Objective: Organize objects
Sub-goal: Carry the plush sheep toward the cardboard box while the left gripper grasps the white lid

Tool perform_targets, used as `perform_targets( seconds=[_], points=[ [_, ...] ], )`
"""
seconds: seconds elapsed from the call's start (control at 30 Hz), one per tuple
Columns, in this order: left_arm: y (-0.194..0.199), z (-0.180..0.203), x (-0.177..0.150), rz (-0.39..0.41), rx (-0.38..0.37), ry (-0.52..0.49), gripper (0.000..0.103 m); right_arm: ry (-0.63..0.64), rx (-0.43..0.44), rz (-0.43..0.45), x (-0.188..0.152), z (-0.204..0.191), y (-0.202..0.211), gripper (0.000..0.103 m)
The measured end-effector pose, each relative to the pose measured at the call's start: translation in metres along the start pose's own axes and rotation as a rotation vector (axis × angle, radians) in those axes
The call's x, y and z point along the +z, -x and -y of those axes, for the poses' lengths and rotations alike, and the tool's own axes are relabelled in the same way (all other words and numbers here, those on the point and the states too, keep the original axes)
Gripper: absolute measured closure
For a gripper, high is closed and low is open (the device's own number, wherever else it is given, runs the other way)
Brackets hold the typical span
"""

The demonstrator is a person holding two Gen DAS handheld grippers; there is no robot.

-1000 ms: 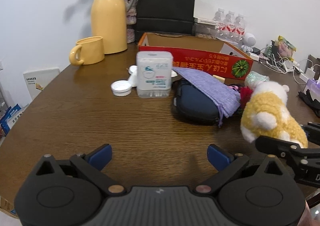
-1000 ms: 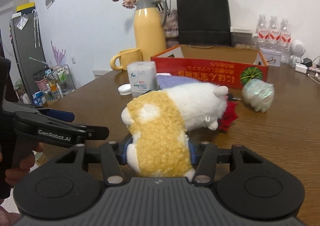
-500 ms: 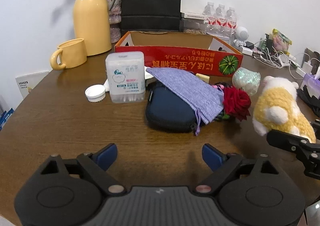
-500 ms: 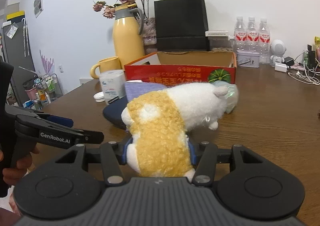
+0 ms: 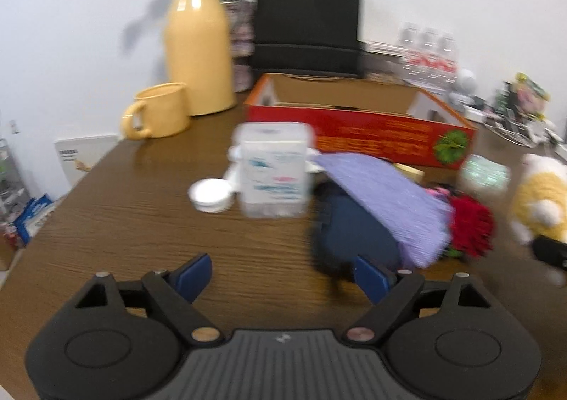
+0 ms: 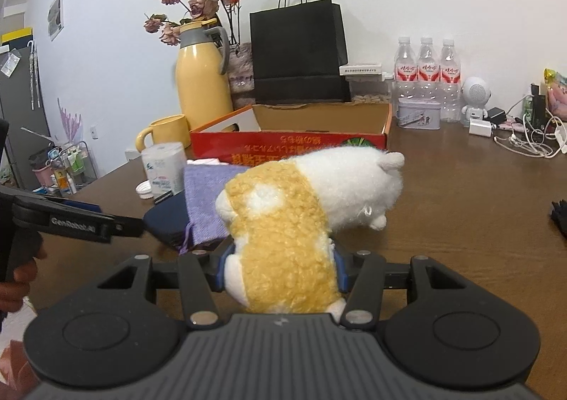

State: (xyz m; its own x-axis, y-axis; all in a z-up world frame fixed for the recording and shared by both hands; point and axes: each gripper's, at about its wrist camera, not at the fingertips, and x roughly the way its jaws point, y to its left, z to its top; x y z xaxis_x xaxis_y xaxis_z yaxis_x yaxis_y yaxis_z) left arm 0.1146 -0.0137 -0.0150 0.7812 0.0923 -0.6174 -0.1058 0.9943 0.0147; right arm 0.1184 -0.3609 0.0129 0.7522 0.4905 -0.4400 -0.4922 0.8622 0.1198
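Observation:
My right gripper (image 6: 281,267) is shut on a yellow and white plush toy (image 6: 294,208), held above the wooden table; the toy also shows at the right edge of the left wrist view (image 5: 538,194). My left gripper (image 5: 283,276) is open and empty, low over the table in front of a dark blue pouch (image 5: 351,237) with a purple cloth bag (image 5: 386,194) draped on it. A clear cotton swab box (image 5: 273,173), a white lid (image 5: 211,194) and a red rose (image 5: 471,226) lie nearby. An open red cardboard box (image 5: 354,123) stands behind them.
A yellow thermos (image 5: 198,52), a yellow mug (image 5: 159,109) and a black paper bag (image 5: 308,20) stand at the back. Water bottles (image 6: 427,81), a tin (image 6: 418,118), a white speaker (image 6: 475,96) and cables (image 6: 524,144) fill the back right. A shiny packet (image 5: 483,173) lies by the box.
The left gripper has swung left and moved closer to the pouch; its view is blurred. The right gripper has moved with the plush toward the right end of the red box.

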Motion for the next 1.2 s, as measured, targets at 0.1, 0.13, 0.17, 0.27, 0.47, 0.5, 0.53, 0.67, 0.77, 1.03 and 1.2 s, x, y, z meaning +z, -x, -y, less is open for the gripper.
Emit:
perform_targets(
  seconds=[0.1, 0.13, 0.17, 0.27, 0.47, 0.5, 0.53, 0.67, 0.77, 1.03, 1.2],
  points=[
    [-0.011, -0.021, 0.007, -0.003, 0.049, 0.018, 0.022, -0.001, -0.012, 0.009, 0.007, 0.002, -0.006, 0.05],
    [-0.016, -0.028, 0.01, -0.002, 0.065, 0.021, 0.023, -0.001, -0.017, 0.013, 0.01, 0.003, -0.008, 0.05],
    [-0.02, -0.035, 0.013, 0.0, 0.075, 0.023, 0.023, -0.001, -0.021, 0.015, 0.013, 0.003, -0.01, 0.05],
    [-0.037, -0.049, 0.02, 0.002, 0.093, 0.01, 0.023, 0.002, -0.036, 0.021, 0.02, 0.003, -0.019, 0.05],
    [-0.074, -0.068, 0.035, -0.009, 0.082, -0.027, 0.023, 0.011, -0.063, 0.024, 0.033, 0.001, -0.036, 0.05],
    [-0.079, -0.069, 0.037, -0.01, 0.082, -0.036, 0.023, 0.011, -0.068, 0.023, 0.034, 0.001, -0.039, 0.05],
    [-0.082, -0.07, 0.037, -0.01, 0.077, -0.045, 0.023, 0.011, -0.073, 0.019, 0.035, 0.001, -0.041, 0.05],
    [-0.095, -0.074, 0.04, -0.019, 0.04, -0.074, 0.023, 0.019, -0.08, 0.005, 0.037, 0.0, -0.049, 0.05],
    [-0.101, -0.072, 0.042, -0.018, 0.011, -0.11, 0.023, 0.022, -0.078, -0.002, 0.038, -0.002, -0.053, 0.05],
    [-0.103, -0.078, 0.046, -0.024, -0.087, -0.068, 0.064, 0.024, -0.086, -0.01, 0.04, -0.004, -0.055, 0.05],
    [-0.084, -0.087, 0.053, 0.026, -0.066, -0.013, 0.064, 0.027, -0.083, -0.007, 0.042, -0.006, -0.054, 0.05]
  ],
)
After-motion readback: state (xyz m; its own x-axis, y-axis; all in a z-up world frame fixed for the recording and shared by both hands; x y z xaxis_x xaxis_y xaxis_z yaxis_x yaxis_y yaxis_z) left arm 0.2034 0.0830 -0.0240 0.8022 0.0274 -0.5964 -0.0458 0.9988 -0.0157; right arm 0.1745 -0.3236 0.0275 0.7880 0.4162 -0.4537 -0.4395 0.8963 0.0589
